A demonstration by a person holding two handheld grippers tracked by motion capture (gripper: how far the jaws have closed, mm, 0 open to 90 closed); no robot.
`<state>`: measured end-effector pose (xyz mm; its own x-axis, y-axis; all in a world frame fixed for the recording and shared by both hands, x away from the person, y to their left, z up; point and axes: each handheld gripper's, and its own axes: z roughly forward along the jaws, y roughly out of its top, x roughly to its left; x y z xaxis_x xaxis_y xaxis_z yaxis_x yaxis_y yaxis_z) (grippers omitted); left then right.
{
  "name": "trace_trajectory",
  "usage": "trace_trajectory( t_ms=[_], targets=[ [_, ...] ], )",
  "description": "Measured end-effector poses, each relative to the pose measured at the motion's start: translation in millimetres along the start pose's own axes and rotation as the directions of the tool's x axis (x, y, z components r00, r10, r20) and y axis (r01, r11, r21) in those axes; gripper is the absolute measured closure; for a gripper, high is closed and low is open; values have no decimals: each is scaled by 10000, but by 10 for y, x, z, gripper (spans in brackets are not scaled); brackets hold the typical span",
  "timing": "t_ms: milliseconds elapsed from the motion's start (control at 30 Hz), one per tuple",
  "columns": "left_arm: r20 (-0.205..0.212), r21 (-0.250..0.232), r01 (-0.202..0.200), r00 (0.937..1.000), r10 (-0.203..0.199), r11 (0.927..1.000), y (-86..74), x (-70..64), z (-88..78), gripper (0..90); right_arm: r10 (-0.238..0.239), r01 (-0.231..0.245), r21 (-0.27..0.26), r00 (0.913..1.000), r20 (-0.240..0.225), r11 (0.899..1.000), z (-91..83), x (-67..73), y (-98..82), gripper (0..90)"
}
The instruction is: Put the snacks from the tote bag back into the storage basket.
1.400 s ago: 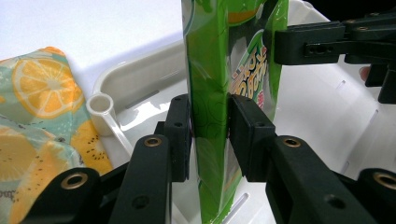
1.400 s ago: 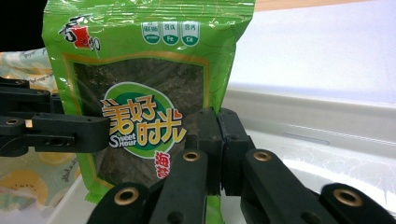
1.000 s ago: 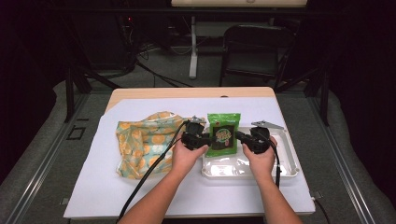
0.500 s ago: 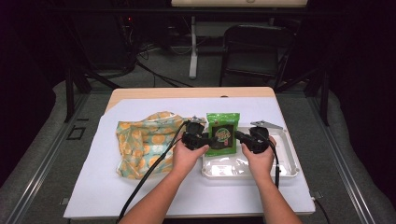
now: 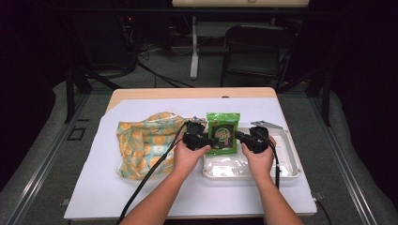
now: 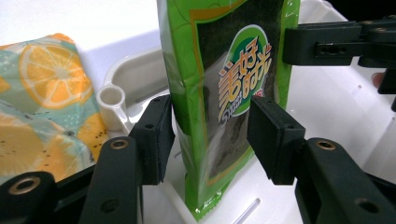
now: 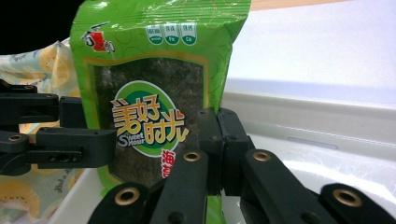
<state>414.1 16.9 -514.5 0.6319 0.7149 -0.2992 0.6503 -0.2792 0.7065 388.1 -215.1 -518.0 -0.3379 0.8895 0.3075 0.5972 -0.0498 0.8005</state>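
Left gripper (image 5: 205,138) and right gripper (image 5: 243,137): matte black bodies with flat rectangular jaws on linked bars pinned by brass-ringed rivets. A black cable trails from each. Forearms bare, no sleeves.

The table (image 5: 141,96) has a light wooden top, its far edge bare and the remainder covered by a white sheet (image 5: 117,187). It stands on grey carpeted floor (image 5: 37,154), with dark metal rails (image 5: 347,164) running along the floor on its left and right sides. Beyond the far edge, a black chair (image 5: 256,49) stands to the right. A white stand post (image 5: 194,47) rises at centre, with black cables (image 5: 150,70) lying on the floor to its left. The far room and both side margins are dark. Light falls mainly on the tabletop.
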Motion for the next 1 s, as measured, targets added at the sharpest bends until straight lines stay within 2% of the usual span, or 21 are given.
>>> trace_trajectory(
  t_ms=[67,167,467,500,600,733,1000],
  targets=[
    [-21,112,-22,10000,22,9999,6,15,-15,505,28,-28,10,10000,34,10000,1,-7,0,898],
    [-86,-9,3,10000,-3,10000,13,12,-40,504,111,-111,-5,9999,31,9999,2,-20,3,898],
    [-101,-202,-303,9995,301,9993,33,-38,-139,505,267,-267,56,9996,72,9996,24,-27,8,897],
    [-113,-267,-220,9997,217,9994,34,-49,-149,504,320,-320,45,9995,56,9995,30,-29,8,898],
    [-120,-382,-298,9995,293,9988,41,-51,-194,505,417,-417,26,9991,25,9991,46,-33,9,898],
    [-79,-569,-124,9999,120,9983,25,-30,-252,505,534,-534,77,9986,11,9985,65,-48,14,898],
    [-225,-564,-100,9997,87,9984,-23,32,-348,507,1078,-1078,293,9942,15,9937,127,-94,11,900]
  ],
)
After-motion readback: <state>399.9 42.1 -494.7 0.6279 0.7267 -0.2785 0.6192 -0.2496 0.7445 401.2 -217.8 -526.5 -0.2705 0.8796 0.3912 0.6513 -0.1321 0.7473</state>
